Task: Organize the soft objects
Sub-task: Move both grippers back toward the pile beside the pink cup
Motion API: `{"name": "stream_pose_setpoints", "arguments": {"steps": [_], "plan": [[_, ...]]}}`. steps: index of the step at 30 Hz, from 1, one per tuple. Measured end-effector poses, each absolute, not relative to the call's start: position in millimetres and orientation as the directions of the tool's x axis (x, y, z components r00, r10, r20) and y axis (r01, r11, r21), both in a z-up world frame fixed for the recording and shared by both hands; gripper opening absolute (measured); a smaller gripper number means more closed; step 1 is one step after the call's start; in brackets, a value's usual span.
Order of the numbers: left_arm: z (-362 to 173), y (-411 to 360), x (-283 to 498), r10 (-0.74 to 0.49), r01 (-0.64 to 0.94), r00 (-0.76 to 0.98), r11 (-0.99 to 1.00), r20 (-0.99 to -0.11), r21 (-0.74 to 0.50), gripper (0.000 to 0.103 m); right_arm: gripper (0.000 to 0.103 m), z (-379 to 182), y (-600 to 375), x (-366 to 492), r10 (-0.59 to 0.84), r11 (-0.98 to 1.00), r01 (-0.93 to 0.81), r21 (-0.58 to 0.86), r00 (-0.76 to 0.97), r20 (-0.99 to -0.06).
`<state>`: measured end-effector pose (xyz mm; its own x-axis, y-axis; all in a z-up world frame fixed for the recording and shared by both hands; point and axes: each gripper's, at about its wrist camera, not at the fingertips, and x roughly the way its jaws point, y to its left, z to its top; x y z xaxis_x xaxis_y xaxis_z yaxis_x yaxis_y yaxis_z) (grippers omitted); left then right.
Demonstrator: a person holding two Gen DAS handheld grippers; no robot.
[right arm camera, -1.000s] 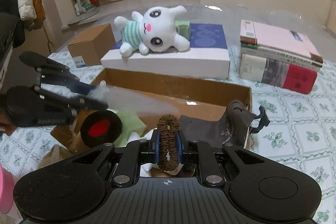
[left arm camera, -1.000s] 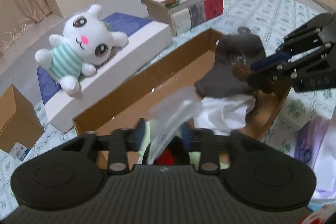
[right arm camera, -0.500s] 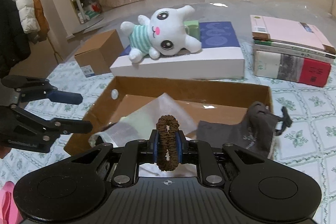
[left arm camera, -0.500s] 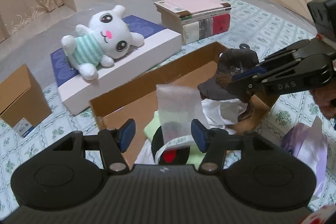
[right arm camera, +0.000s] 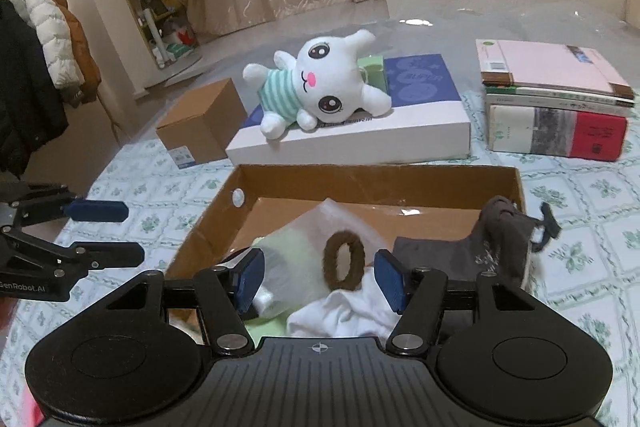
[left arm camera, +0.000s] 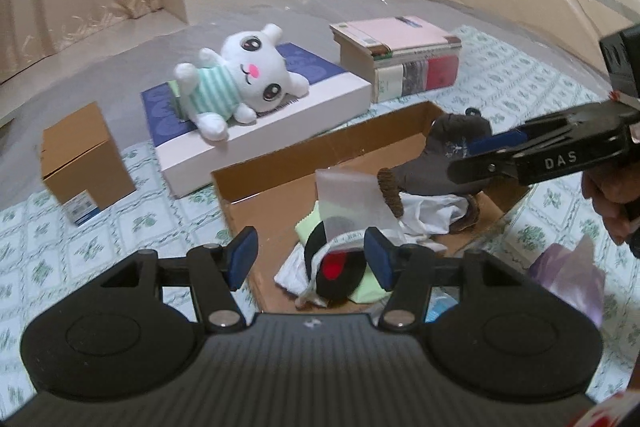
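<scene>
Right gripper (right arm camera: 320, 281): jaws apart, having just been opening; the brown hair tie (right arm camera: 344, 261) sits between the blue pads but neither pad touches it, and whether it is falling or already resting on the pile beneath cannot be told. Half a second earlier the same tie stood upright, pinched in closed jaws. Directly below and ahead of this gripper lies a white cloth (right arm camera: 344, 319); to its right a grey pouch (right arm camera: 480, 251) drapes over the wall of the cardboard box (right arm camera: 376, 179); to its left a clear plastic bag (right arm camera: 296, 251) covers a pale green cloth.

Left gripper (left arm camera: 312, 259): jaws apart and empty, poised at the near wall of the box. The plastic bag, which a second earlier was held between its pads, now lies in the box just ahead, over a black and red round item (left arm camera: 340, 271).

Handling, as judged: the tie is light, springy and compressible, best pinched across one side of its ring; the cloths and bag are limp and should be taken at a bunched fold.

Beyond the box, a white plush rabbit (right arm camera: 320, 87) lies on a flat white box (right arm camera: 360, 139), well apart from both grippers, with a stack of books (right arm camera: 556, 99) to its right on the desk.
</scene>
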<state>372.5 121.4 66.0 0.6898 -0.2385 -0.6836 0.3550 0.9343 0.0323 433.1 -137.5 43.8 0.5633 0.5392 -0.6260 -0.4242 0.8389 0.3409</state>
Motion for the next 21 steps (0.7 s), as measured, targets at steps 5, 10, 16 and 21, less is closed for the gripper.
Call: {"name": "stream_pose_setpoints", "arguments": {"steps": [5, 10, 16, 21], "plan": [[88, 126, 325, -0.214, 0.297, 0.726, 0.955, -0.654, 0.018, 0.058, 0.061, 71, -142, 387, 0.544, 0.836, -0.443, 0.324, 0.595, -0.591], [110, 127, 272, -0.17, 0.233, 0.771, 0.972, -0.613, 0.024, 0.065, 0.061, 98, -149, 334, 0.552, 0.832, -0.453, 0.319, 0.628, -0.548], [128, 128, 207, -0.122, 0.153, 0.817, 0.988, -0.563, 0.009, 0.077, 0.061, 120, -159, 277, 0.567, 0.823, -0.455, 0.339, 0.647, -0.51], [129, 127, 155, -0.083, 0.083, 0.832, 0.996, -0.548, -0.026, 0.086, 0.061, 117, -164, 228, 0.568, 0.822, -0.466, 0.326, 0.643, -0.513]]}}
